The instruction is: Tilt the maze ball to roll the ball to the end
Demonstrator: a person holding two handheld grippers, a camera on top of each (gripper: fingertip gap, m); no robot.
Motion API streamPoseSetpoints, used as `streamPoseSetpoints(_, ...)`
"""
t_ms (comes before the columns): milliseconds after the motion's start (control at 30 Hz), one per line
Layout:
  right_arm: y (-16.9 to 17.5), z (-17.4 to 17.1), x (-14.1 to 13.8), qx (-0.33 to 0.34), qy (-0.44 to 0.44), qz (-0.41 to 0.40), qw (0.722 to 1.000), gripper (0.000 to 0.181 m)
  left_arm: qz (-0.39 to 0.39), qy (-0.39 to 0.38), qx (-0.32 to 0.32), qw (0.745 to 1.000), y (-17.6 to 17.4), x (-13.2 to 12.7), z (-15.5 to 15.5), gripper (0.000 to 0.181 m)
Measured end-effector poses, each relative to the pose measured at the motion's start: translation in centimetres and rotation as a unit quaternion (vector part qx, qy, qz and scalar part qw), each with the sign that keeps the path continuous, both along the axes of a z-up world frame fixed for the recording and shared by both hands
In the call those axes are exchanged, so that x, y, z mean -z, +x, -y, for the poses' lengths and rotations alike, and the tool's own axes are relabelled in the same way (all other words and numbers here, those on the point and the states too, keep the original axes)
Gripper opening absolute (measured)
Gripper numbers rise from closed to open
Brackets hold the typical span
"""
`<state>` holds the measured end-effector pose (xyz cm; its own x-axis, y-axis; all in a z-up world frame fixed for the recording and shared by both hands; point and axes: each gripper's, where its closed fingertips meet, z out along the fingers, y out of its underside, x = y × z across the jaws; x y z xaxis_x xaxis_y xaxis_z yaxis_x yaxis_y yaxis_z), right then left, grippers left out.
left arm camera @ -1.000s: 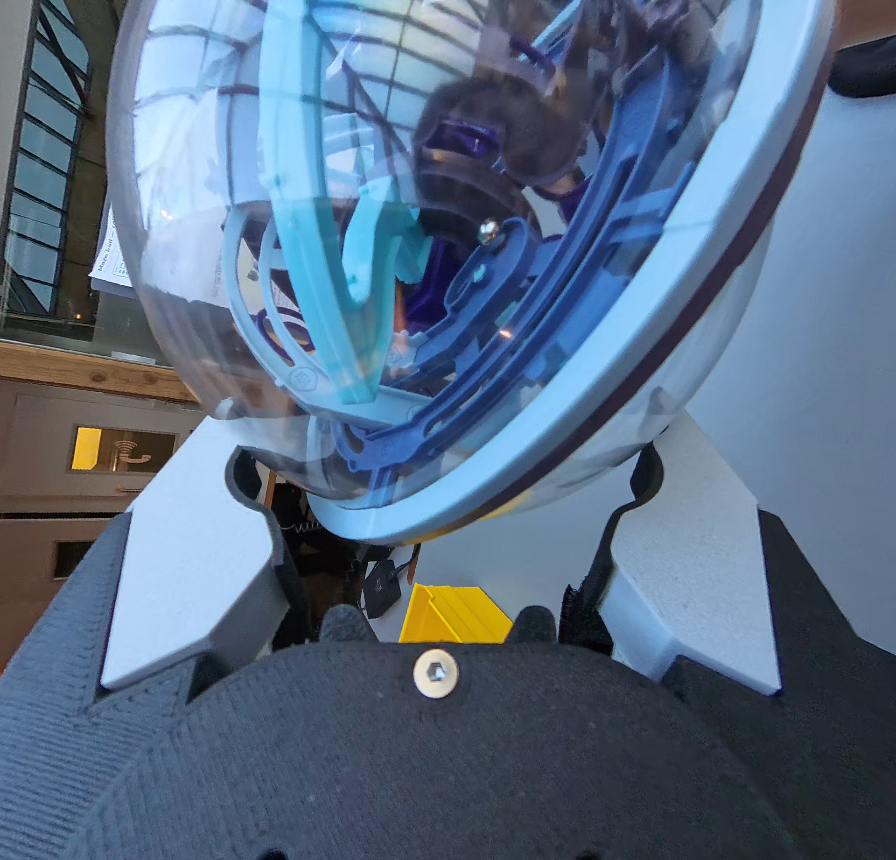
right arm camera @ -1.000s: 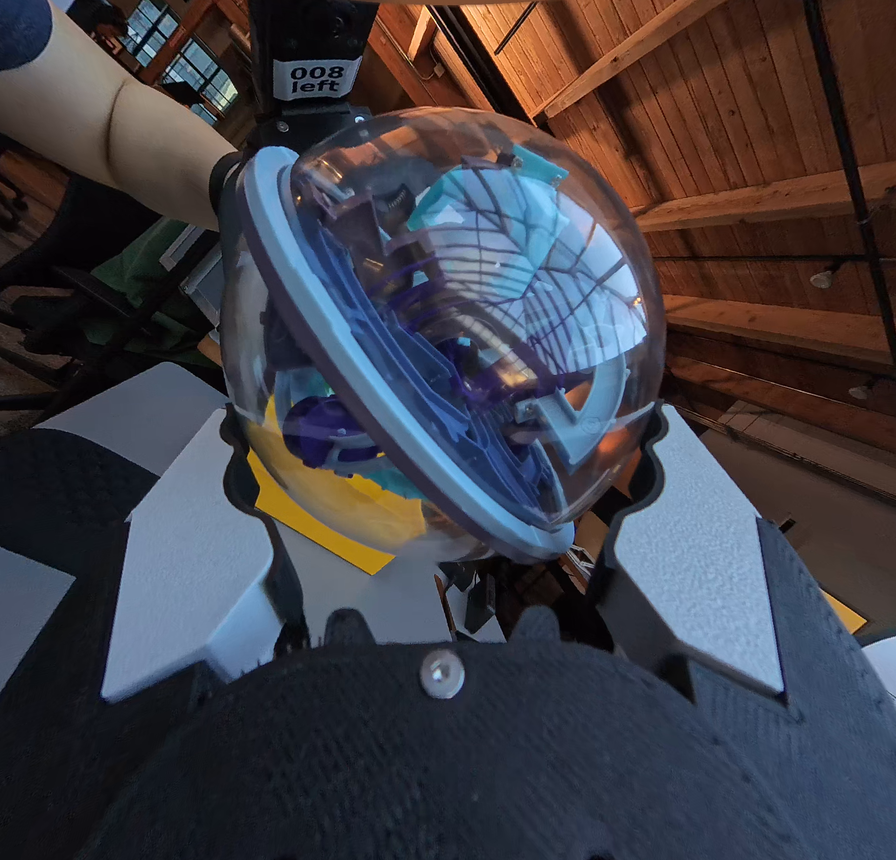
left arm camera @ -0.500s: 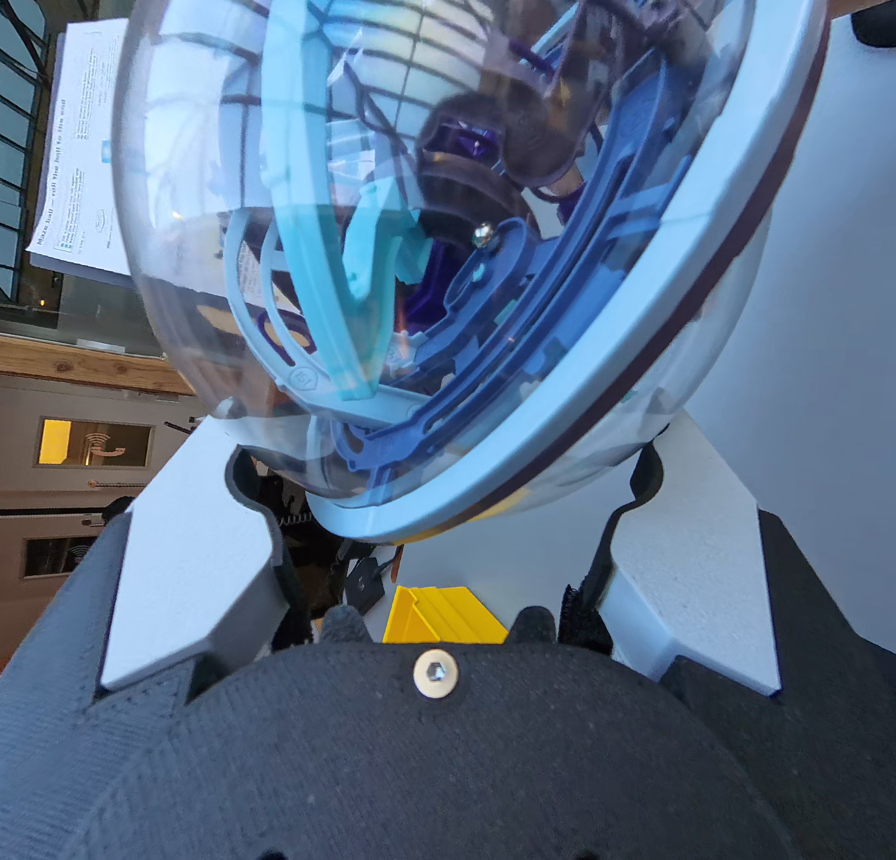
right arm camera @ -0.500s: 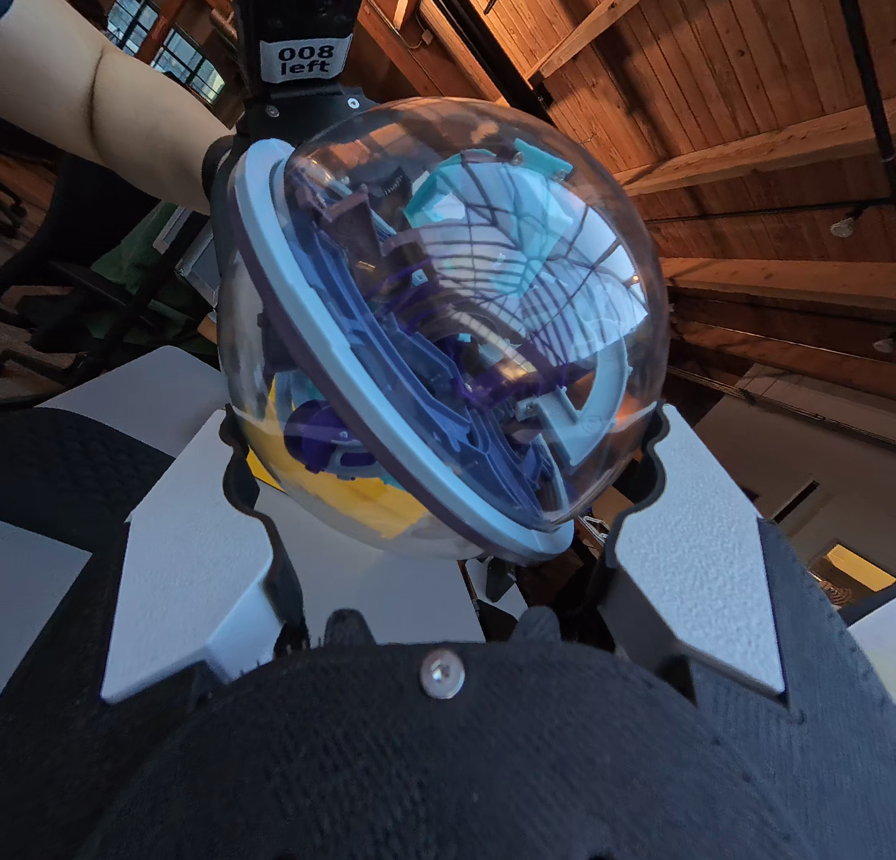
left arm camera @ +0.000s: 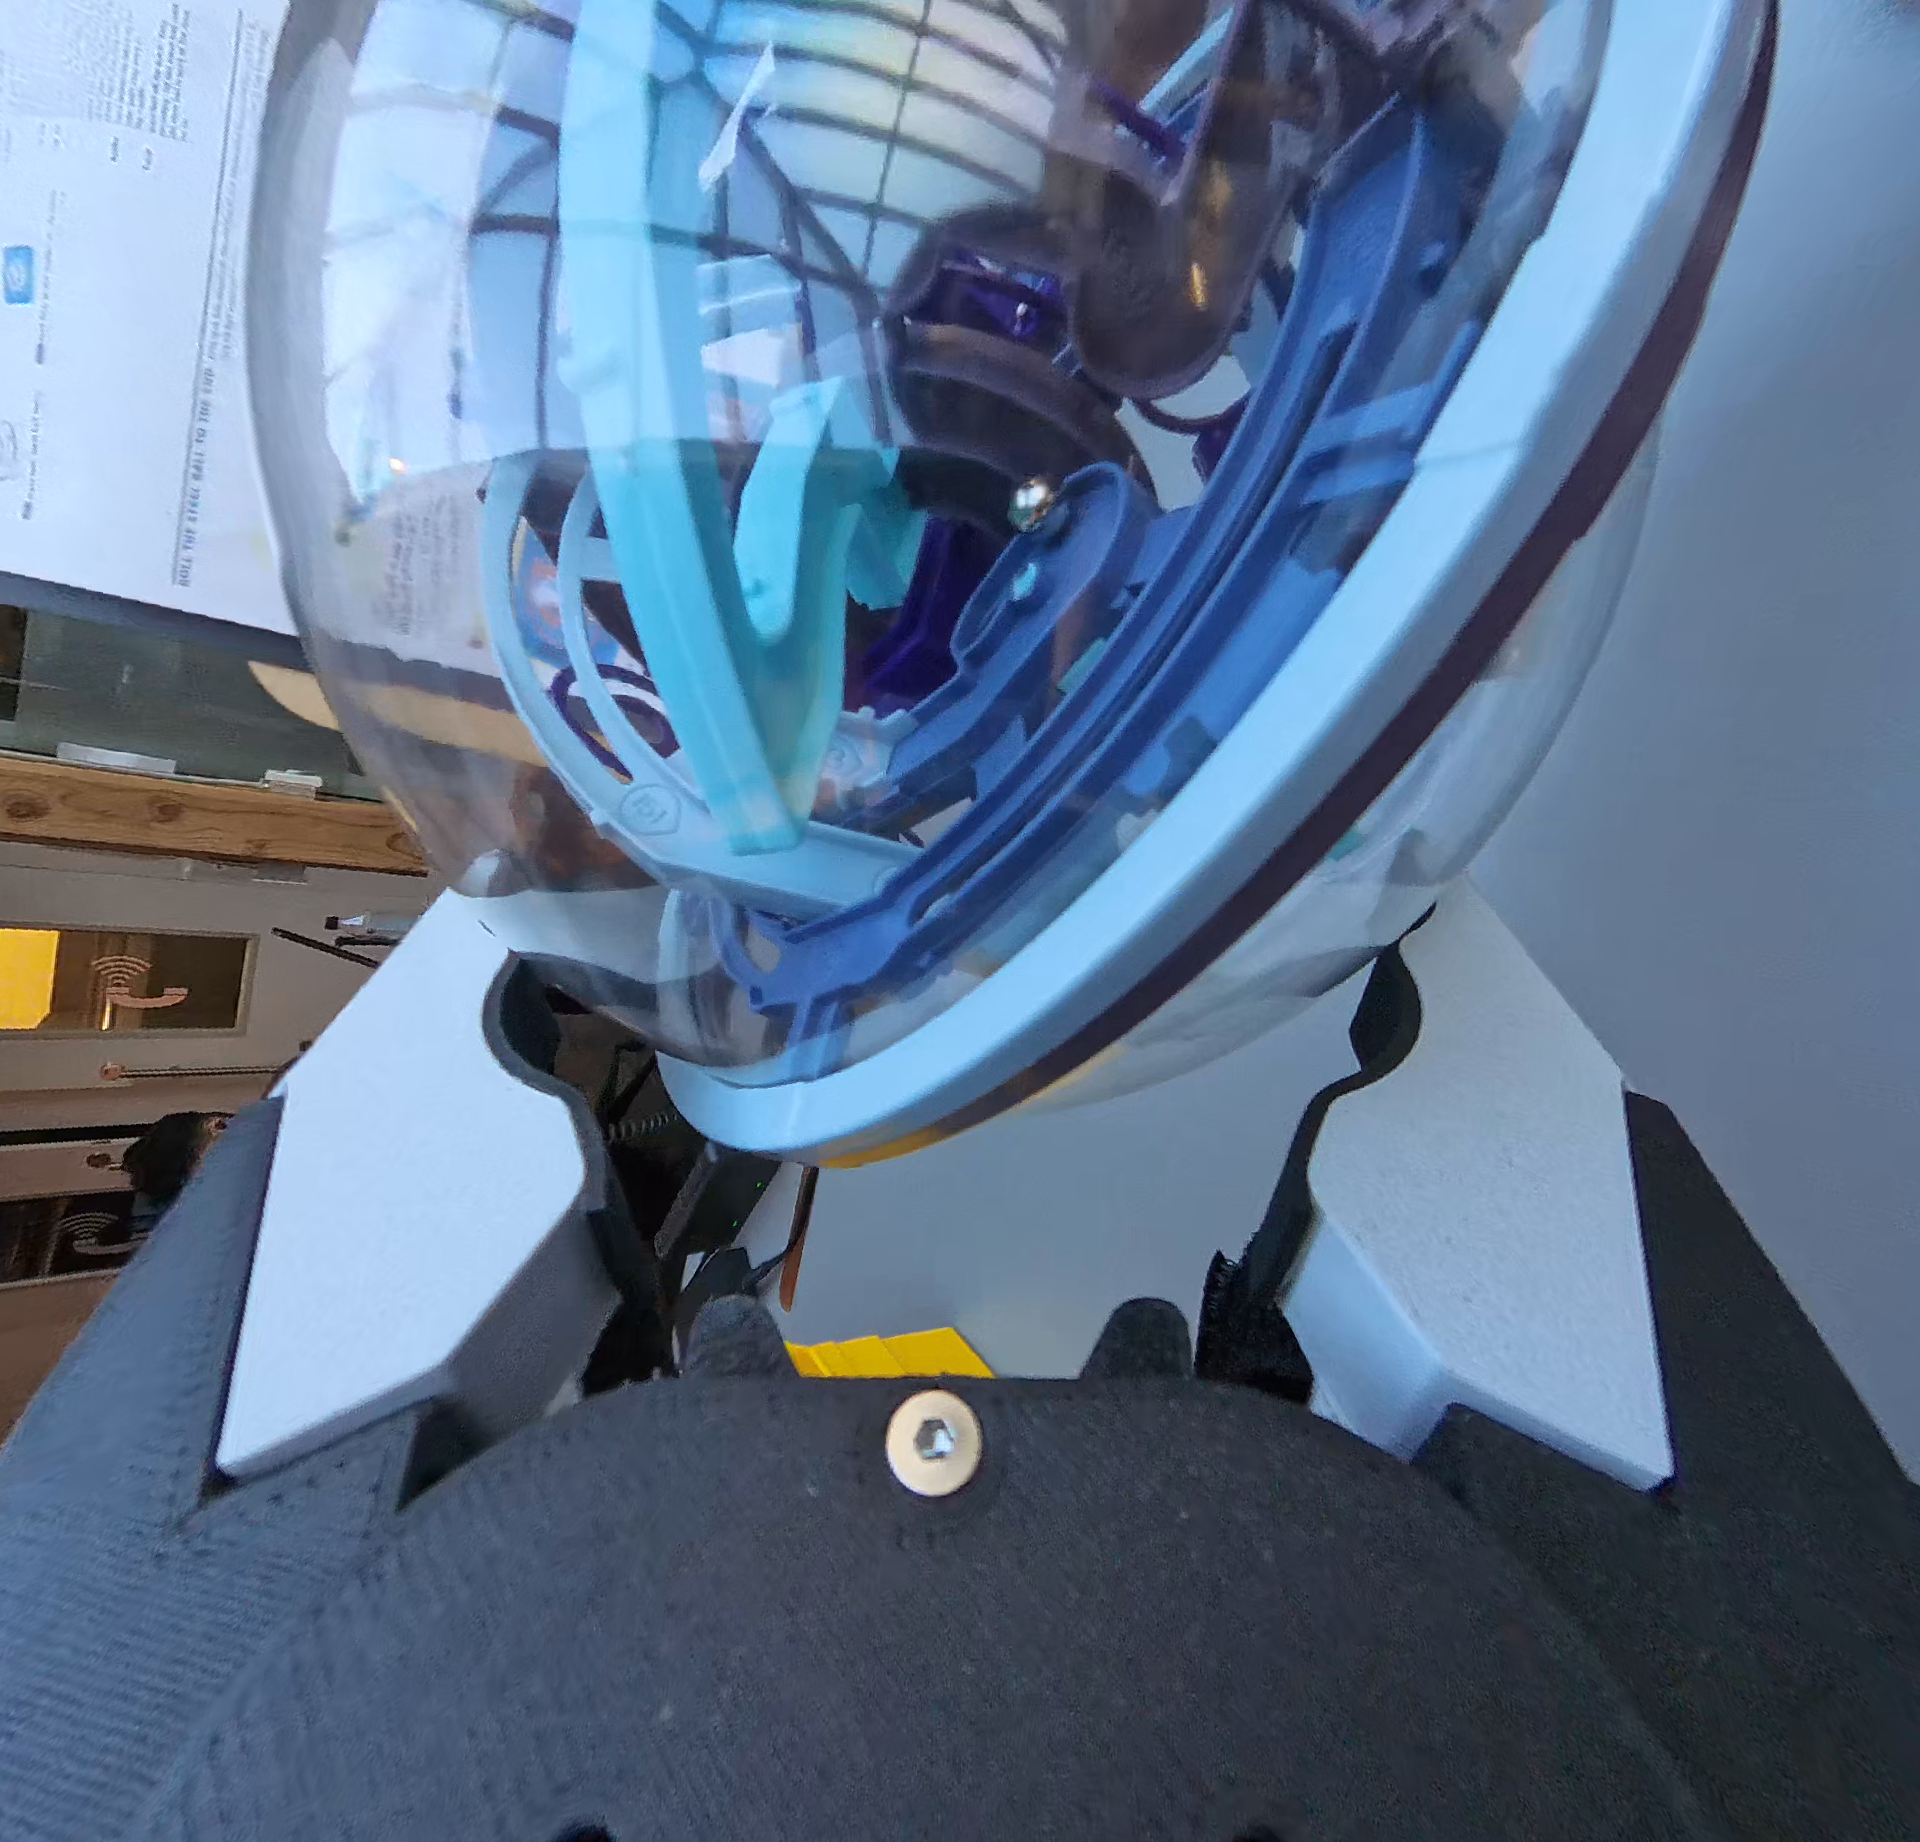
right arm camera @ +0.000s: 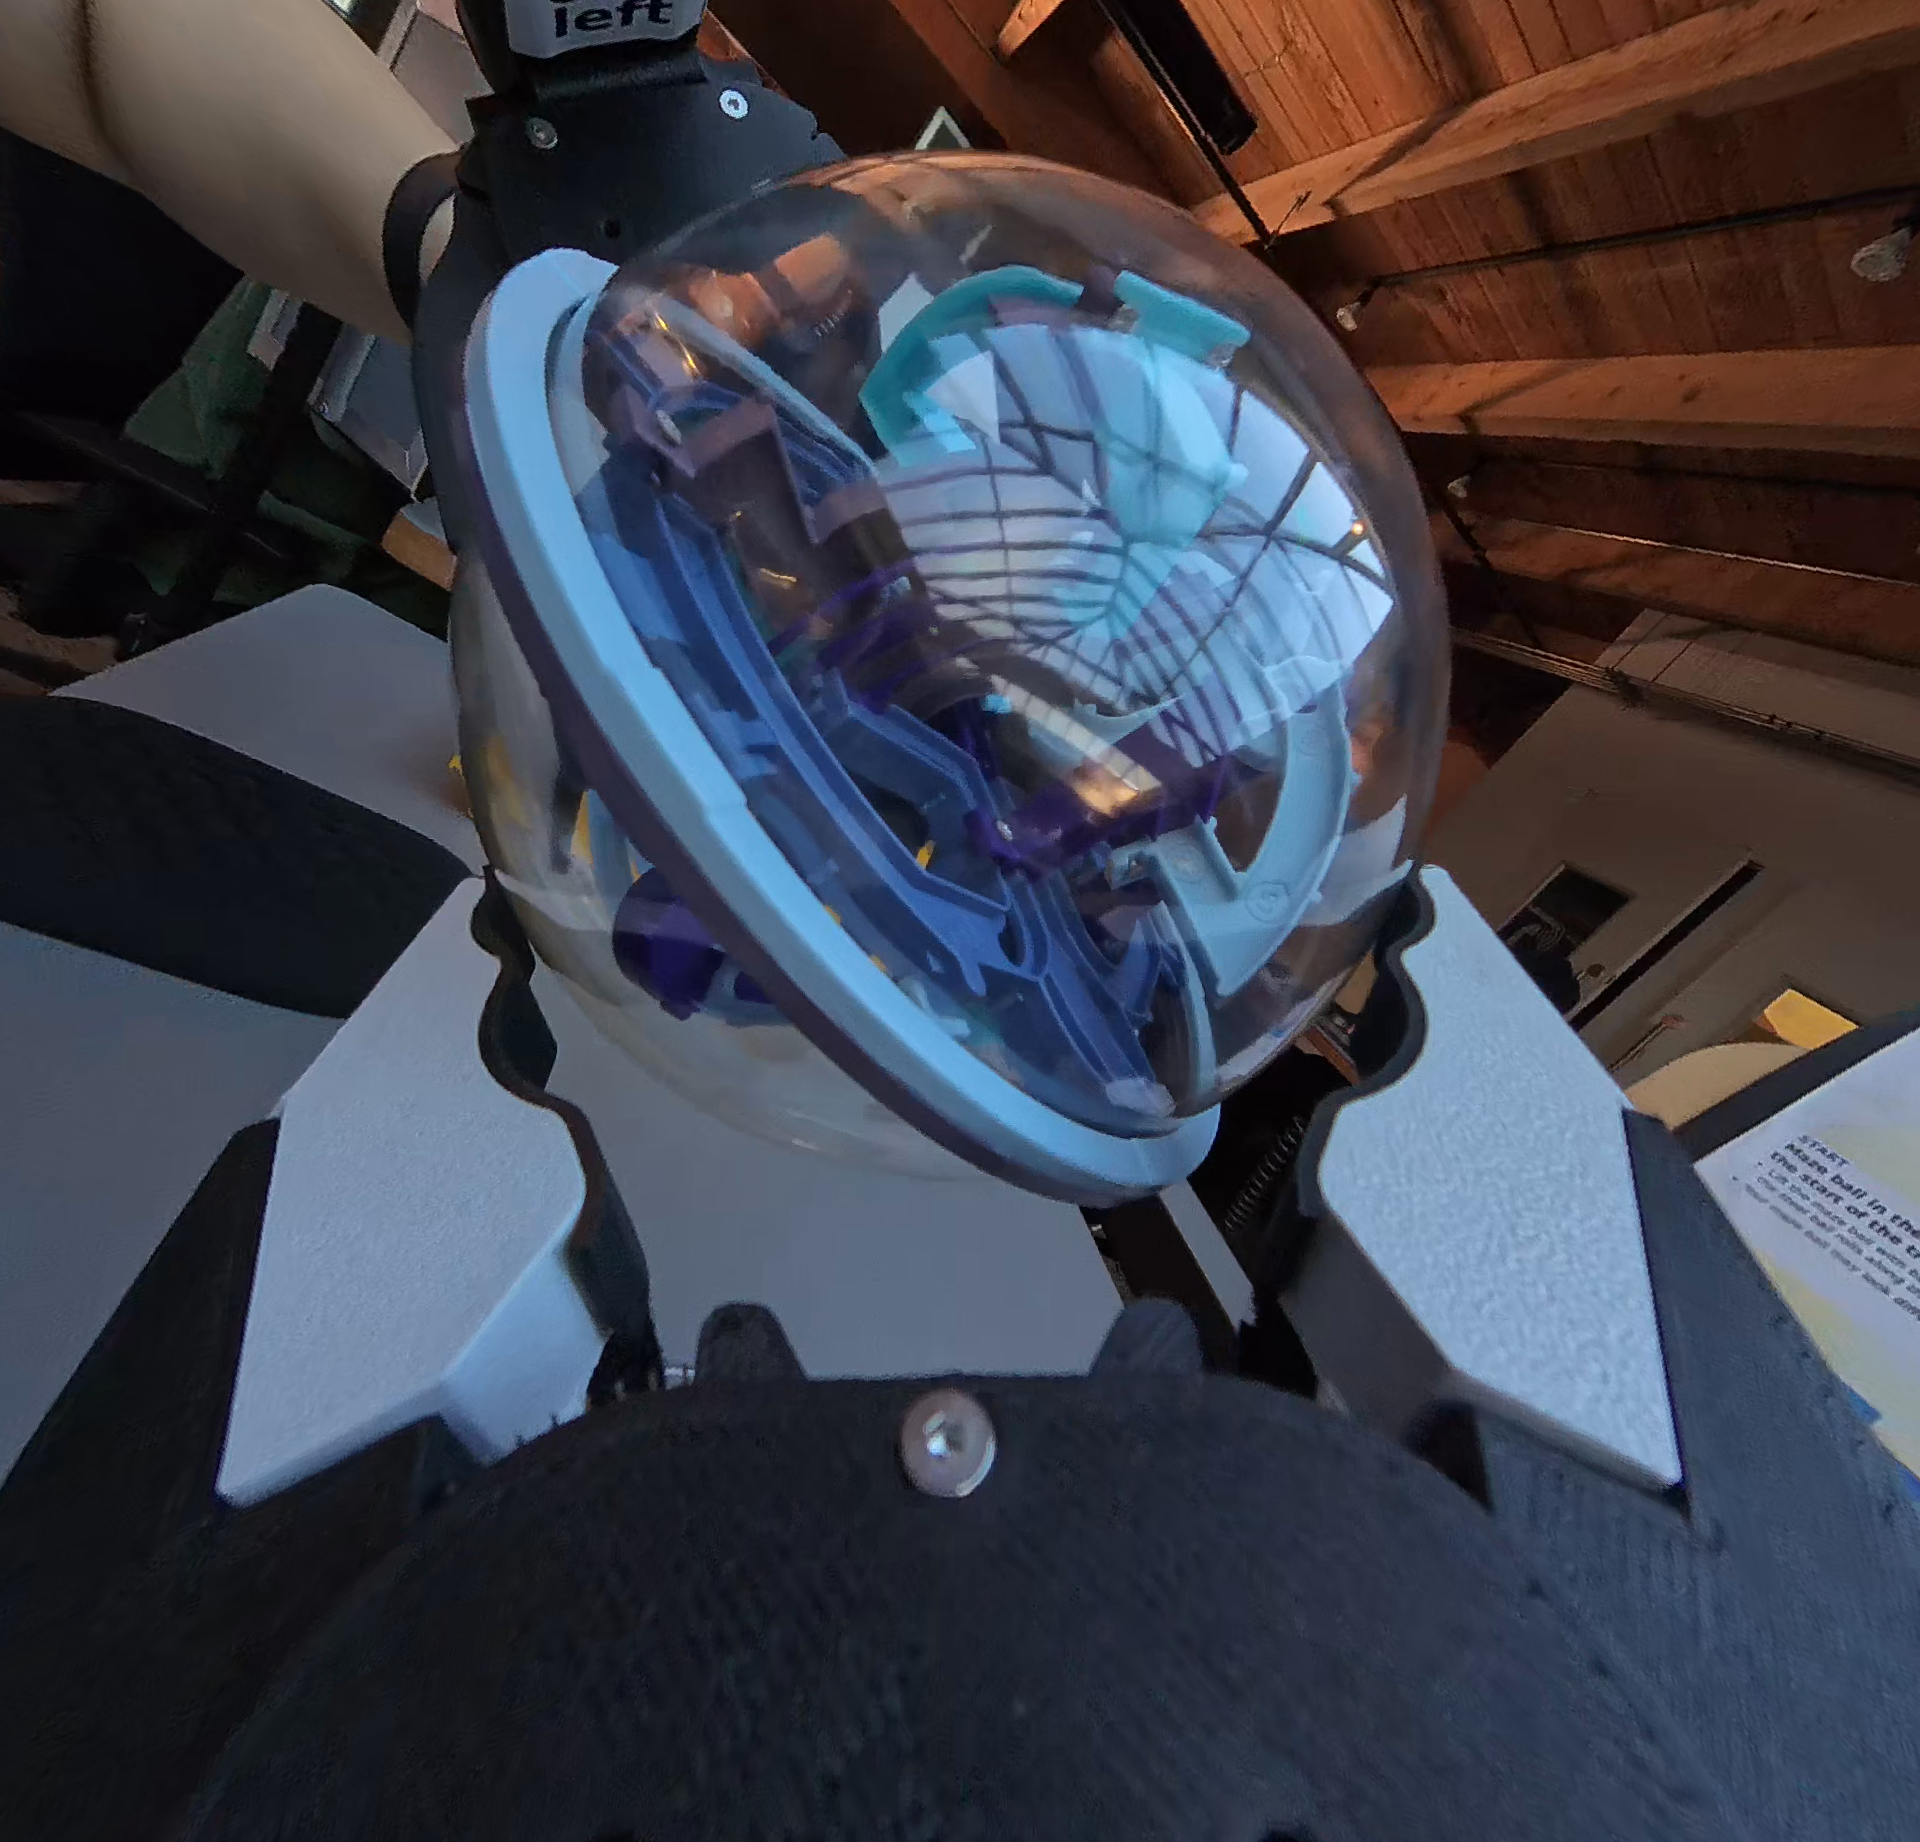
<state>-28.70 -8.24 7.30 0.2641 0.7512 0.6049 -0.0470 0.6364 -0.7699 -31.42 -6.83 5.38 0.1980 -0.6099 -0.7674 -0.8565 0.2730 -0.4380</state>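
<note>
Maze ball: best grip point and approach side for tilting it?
Grip the maze ball on its clear domes, pads on opposite flanks, clear of the raised equator ring. That is how the left gripper and right gripper cradle it now, from opposite sides; the notched pads suit the round shell.

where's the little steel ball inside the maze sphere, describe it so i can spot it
Find the clear maze ball held between the two grippers. In the left wrist view, near its centre, the steel ball sits atop a dark blue track piece. It is the only shiny metal bead among coloured plastic.
</note>
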Motion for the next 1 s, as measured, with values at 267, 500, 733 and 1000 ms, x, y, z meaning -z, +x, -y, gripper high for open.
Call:
streamPoseSetpoints(267,0.9,-1.7,3.0,0.008,-0.041,0.012,0.999,0.157,-0.011,-0.008,-0.002,1.0,0.8,2.8,-1.7,0.156)
streamPoseSetpoints(500,0.9,-3.0,5.7,0.012,-0.083,0.03,0.996,0.157,-0.013,-0.029,-0.009,0.999,0.7,5.6,-3.0,0.158)
streamPoseSetpoints(733,0.8,-4.1,8.2,0.018,-0.112,0.05,0.992,0.157,-0.03,-0.028,-0.015,0.999,0.3,7.8,-4.1,0.157)
streamPoseSetpoints(1000,0.8,-5.3,10.2,0.023,-0.143,0.071,0.987,0.157,-0.036,-0.034,-0.019,0.999,0.1,9.8,-5.3,0.155)
